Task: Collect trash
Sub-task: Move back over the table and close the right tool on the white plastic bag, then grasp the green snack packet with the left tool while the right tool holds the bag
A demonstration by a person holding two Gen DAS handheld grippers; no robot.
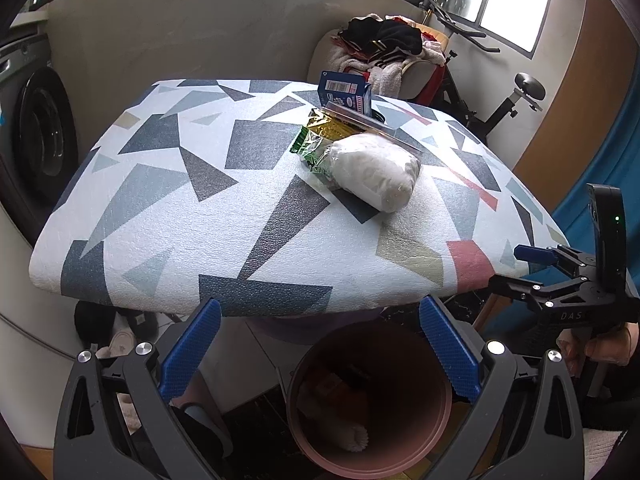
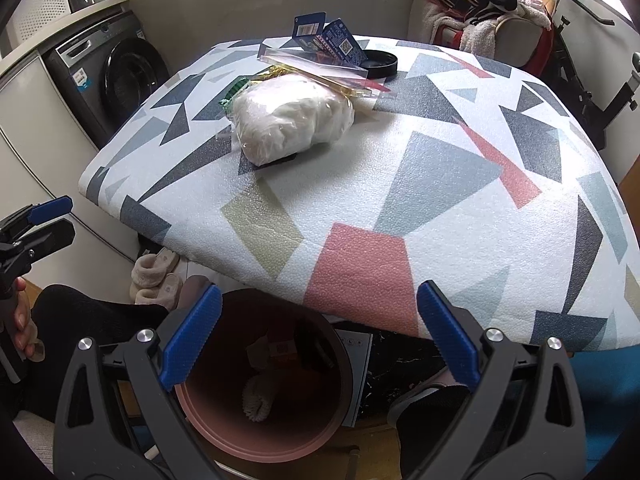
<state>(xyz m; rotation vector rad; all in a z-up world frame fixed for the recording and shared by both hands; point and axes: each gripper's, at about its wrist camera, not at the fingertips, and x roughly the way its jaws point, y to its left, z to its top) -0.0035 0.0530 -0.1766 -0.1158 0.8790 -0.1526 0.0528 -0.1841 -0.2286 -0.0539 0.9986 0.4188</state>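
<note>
Pink plastic fills the bottom of my left wrist view: a round bin (image 1: 370, 400) stands on the floor under the near edge of the table (image 1: 168, 216), its mouth facing up. Inside I can make out a white frilled paper cup (image 1: 356, 438) and some darker scraps too dim to name. My left gripper (image 1: 320, 350) hangs above the bin's rim, blue fingers (image 1: 190, 350) spread wide with nothing between them. Up on the table, well beyond the fingers, lies the trash: a clear bag of white stuff (image 1: 376, 174), long axis running from upper left to lower right, resting on a green and gold wrapper (image 1: 320, 138). Behind them a blue carton (image 1: 346, 94) stands upright. At the right edge I see my right gripper (image 1: 560, 276) from the side, beside the table's corner; its blue tips look parted.

From the right wrist view, the same bin (image 2: 224, 424) sits directly below my right gripper (image 2: 320, 338), whose fingers (image 2: 450, 338) are also spread and empty. The paper cup (image 2: 258, 398) and a pale wrapper (image 2: 276, 350) lie in it. The bag (image 2: 292, 122) lies far across the table (image 2: 440, 184), long axis roughly left to right, with the wrapper (image 2: 236, 90), a clear flat packet (image 2: 316, 66), the carton (image 2: 328, 38) and a black lid (image 2: 378, 64) behind it. My left gripper (image 2: 36, 224) shows at the left edge; I cannot tell its state from here.
</note>
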